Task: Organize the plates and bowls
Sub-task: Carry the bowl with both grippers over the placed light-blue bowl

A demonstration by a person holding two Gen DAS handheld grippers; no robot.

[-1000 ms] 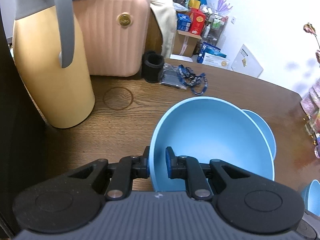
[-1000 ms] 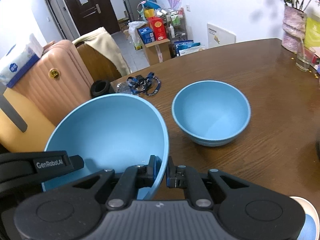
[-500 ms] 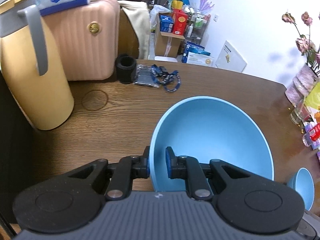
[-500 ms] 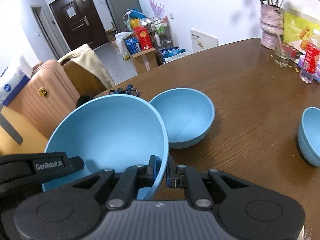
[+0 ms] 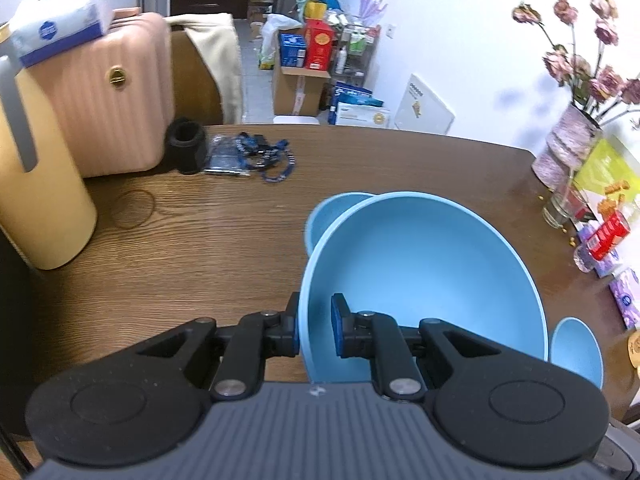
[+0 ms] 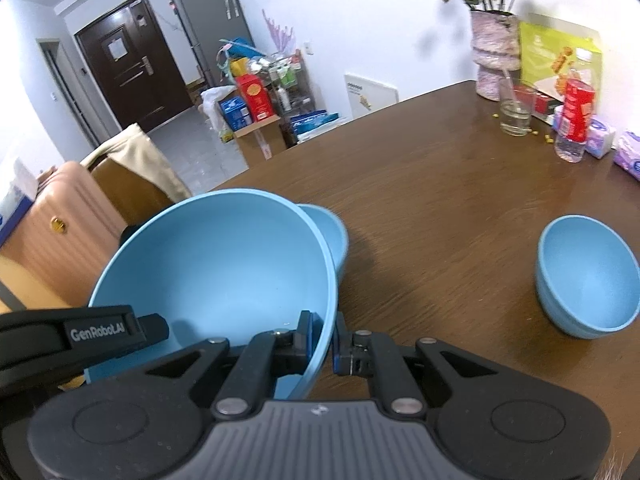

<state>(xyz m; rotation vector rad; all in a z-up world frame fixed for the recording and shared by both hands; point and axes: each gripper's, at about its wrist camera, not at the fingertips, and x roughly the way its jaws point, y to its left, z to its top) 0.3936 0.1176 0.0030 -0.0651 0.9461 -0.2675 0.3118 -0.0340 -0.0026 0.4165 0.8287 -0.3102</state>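
Large blue bowl (image 5: 424, 276) held off the wooden table (image 5: 224, 240), tilted, mouth turned toward both cameras. Round, so no long axis to note. Near rim cut off behind each gripper body in both wrist views; underside not visible.

Left gripper (image 5: 315, 331) clamped narrow on the bowl's left rim, one pad outside the wall, one inside. Right gripper (image 6: 322, 340) clamped narrow on the opposite rim, same arrangement. Left gripper's black arm, printed label on it, partly showing at the lower left of the right wrist view.

Second blue bowl (image 6: 332, 236) on the table behind the held one, mostly hidden; only a crescent of rim showing at either side view. Touching the held bowl or just behind it: cannot tell.

Small blue bowl (image 6: 588, 276) upright on the table, well apart to the right, fully seen in the right view; in the left view half hidden by the gripper body.

Far left: yellow jug (image 5: 40, 184) cut off at the frame edge, pink suitcase (image 5: 116, 100) behind it. Far right: vase of dried flowers (image 6: 494, 52), drinking glass (image 6: 514, 114), red-labelled bottle (image 6: 574, 120), edges blurred.
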